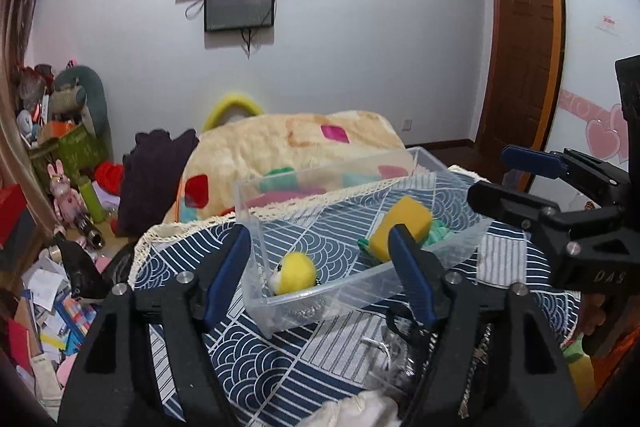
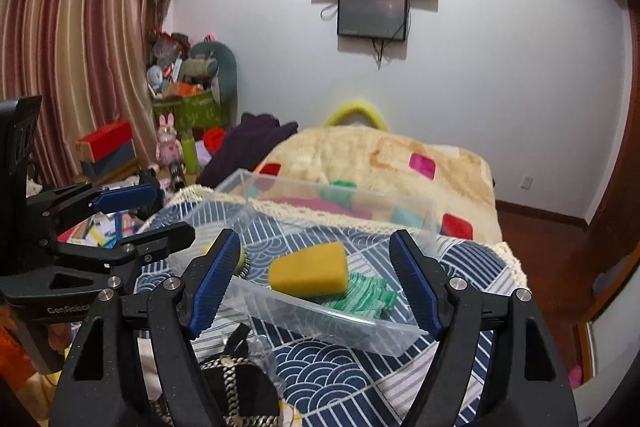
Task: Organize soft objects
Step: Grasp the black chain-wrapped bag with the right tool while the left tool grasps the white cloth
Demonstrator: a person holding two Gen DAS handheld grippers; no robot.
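A clear plastic bin [image 1: 460, 245] stands on the blue patterned cloth [image 1: 256, 359]. Inside lie a yellow plush toy [image 1: 296, 273], a yellow sponge [image 1: 404, 223] and a green knitted item [image 1: 438, 231]. My left gripper [image 1: 320, 239] is open and empty, just before the bin's near left corner. My right gripper [image 2: 316, 247] is open and empty, in front of the bin [image 2: 320, 323], where the sponge [image 2: 308, 269] and green item [image 2: 364, 297] show. The right gripper also shows in the left wrist view [image 1: 504, 175], and the left one in the right wrist view [image 2: 156, 215].
A black and cream braided item [image 2: 232, 379] and crumpled clear plastic [image 1: 396, 351] lie on the cloth near me. A cream blanket with coloured squares [image 2: 380, 167] covers the bed behind. Clutter [image 1: 52, 307] covers the floor at left. A wooden door [image 1: 520, 47] is at right.
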